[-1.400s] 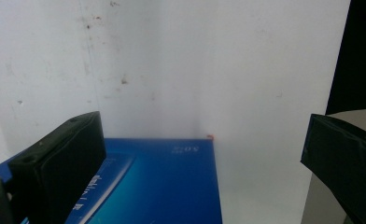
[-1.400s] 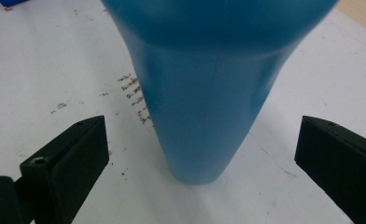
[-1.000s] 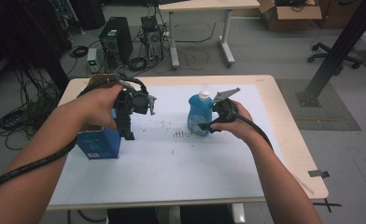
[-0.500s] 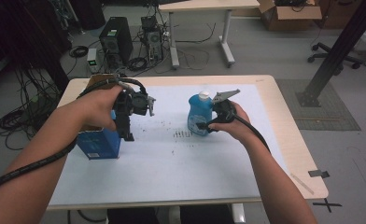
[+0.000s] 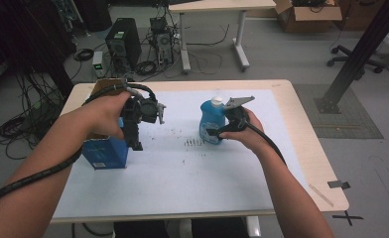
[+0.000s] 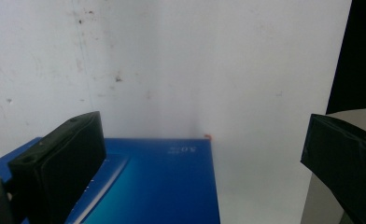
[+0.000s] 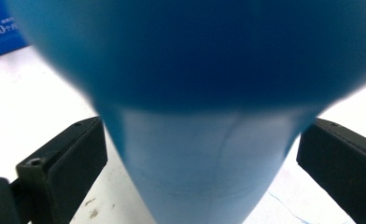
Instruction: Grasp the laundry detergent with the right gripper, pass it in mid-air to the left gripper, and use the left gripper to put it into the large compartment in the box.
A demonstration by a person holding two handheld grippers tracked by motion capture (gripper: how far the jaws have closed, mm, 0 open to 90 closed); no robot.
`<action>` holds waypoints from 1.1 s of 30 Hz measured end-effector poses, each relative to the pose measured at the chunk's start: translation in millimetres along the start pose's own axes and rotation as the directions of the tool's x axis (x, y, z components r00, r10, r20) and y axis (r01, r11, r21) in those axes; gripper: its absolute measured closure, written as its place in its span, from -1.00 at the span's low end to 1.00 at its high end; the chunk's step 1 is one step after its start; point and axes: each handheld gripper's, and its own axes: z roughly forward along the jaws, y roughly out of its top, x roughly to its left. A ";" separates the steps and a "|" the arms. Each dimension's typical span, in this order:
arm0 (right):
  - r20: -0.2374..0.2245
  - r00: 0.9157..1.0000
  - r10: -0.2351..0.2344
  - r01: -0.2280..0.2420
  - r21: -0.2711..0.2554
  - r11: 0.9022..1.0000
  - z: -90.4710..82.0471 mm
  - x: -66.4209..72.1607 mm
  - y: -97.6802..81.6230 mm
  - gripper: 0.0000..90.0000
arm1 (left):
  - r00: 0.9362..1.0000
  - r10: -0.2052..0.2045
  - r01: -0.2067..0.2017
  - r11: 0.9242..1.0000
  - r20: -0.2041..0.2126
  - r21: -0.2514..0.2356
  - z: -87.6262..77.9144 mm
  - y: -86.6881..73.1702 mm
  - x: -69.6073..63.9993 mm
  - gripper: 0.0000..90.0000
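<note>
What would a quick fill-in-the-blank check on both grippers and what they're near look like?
1. The right gripper has its jaws on either side of the blue ____.
2. The bottle has a ____ cap.
3. The left gripper hovers with open jaws beside the blue ____.
4. The box stands on the ____ sheet covering the table.

Missing words: bottle; white; box; white

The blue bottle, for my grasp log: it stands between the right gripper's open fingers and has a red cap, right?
Not quite: the blue bottle has a white cap, as the high view shows. It does stand between the right gripper's open fingers.
</note>
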 end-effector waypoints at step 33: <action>0.013 1.000 -0.023 0.024 -0.029 0.999 1.9 8.0 -0.5 -0.48 | 1.000 0.004 -0.004 1.000 -0.004 -0.007 -0.3 1.5 -0.5 -1.00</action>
